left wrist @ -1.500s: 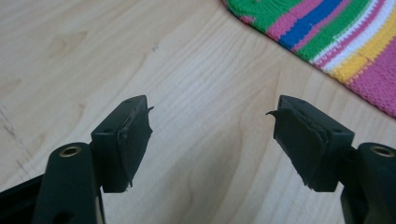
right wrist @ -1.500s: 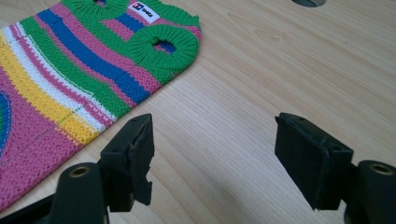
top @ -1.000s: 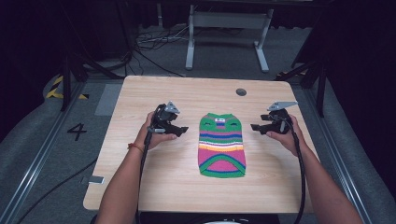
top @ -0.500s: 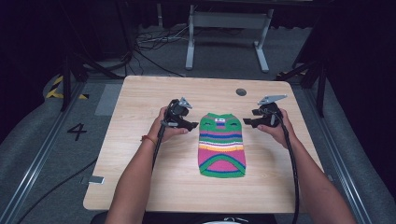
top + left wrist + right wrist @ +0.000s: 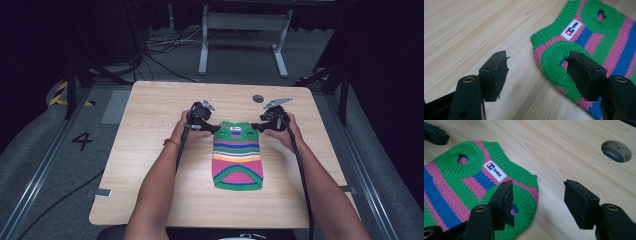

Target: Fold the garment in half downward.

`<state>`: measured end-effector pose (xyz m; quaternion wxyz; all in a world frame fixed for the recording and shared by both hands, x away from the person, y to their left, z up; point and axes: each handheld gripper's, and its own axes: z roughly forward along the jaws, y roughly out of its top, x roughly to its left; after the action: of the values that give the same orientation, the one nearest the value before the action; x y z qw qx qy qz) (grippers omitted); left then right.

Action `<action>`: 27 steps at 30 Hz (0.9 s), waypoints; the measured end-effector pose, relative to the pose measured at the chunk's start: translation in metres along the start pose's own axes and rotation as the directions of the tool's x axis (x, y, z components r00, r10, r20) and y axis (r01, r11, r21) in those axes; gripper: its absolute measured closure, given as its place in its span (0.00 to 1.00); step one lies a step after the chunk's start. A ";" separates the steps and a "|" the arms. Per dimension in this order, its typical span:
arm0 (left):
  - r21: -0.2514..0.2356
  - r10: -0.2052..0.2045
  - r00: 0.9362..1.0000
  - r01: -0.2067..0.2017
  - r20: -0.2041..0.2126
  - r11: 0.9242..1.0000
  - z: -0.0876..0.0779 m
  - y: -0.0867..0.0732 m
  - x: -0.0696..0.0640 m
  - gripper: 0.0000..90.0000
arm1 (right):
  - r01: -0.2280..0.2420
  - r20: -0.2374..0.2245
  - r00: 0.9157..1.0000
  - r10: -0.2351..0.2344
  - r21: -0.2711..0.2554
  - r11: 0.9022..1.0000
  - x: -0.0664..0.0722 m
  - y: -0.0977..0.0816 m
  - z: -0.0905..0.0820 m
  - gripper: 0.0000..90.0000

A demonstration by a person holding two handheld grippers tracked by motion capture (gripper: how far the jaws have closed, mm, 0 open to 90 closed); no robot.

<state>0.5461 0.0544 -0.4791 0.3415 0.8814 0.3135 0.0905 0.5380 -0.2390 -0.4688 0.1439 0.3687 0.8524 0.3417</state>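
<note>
A: Where is the small knitted sweater with green, pink and blue stripes [image 5: 238, 156] now?

B: It lies flat on the light wooden table [image 5: 150, 130], near the middle, with the collar end away from the person. The left gripper [image 5: 214, 128] is at its upper left corner and the right gripper [image 5: 256, 126] at its upper right corner.

A: Do the jaws hold something?

B: No. On both grippers the jaws stand wide open and hold nothing. In the left gripper view one jaw is over the green ribbed armhole [image 5: 556, 60] and the other over bare wood. The right gripper view shows the same at the other armhole [image 5: 520, 203].

A: So which step is it?

B: I judge it is the approach before grasping the two shoulder corners. The next move calls for lowering each gripper so that the knit edge comes between the jaws, then closing.

A: What do the views add to each other?

B: The gripper views show the white label [image 5: 495, 171] with its small logo and the round cable hole [image 5: 616, 151] in the table. The high view shows the whole sweater down to its hem, and the person's forearms.
</note>
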 end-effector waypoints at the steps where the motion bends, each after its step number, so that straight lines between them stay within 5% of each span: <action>1: 0.000 -0.004 1.000 0.004 0.003 1.000 0.002 0.001 0.000 0.39 | 0.013 0.014 1.000 -0.013 0.005 1.000 0.001 0.001 0.005 0.51; 10: -0.008 -0.054 0.998 0.053 -0.021 0.999 0.021 0.003 0.003 0.53 | -0.046 -0.008 0.999 0.046 -0.012 0.999 -0.002 -0.003 0.020 0.58; 15: -0.026 -0.115 0.993 0.114 -0.031 0.993 0.030 -0.001 0.004 0.51 | -0.067 -0.001 0.998 0.067 -0.006 0.998 -0.003 -0.005 0.029 0.61; 27: -0.034 -0.096 0.995 0.095 -0.023 0.995 0.035 0.004 0.000 0.44 | -0.136 -0.059 0.989 0.135 -0.010 0.991 -0.008 -0.011 0.036 0.66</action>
<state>0.5613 0.0333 -0.5027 0.3559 0.8585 0.3580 0.0902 0.5548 -0.2332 -0.5025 0.0981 0.4145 0.8268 0.3673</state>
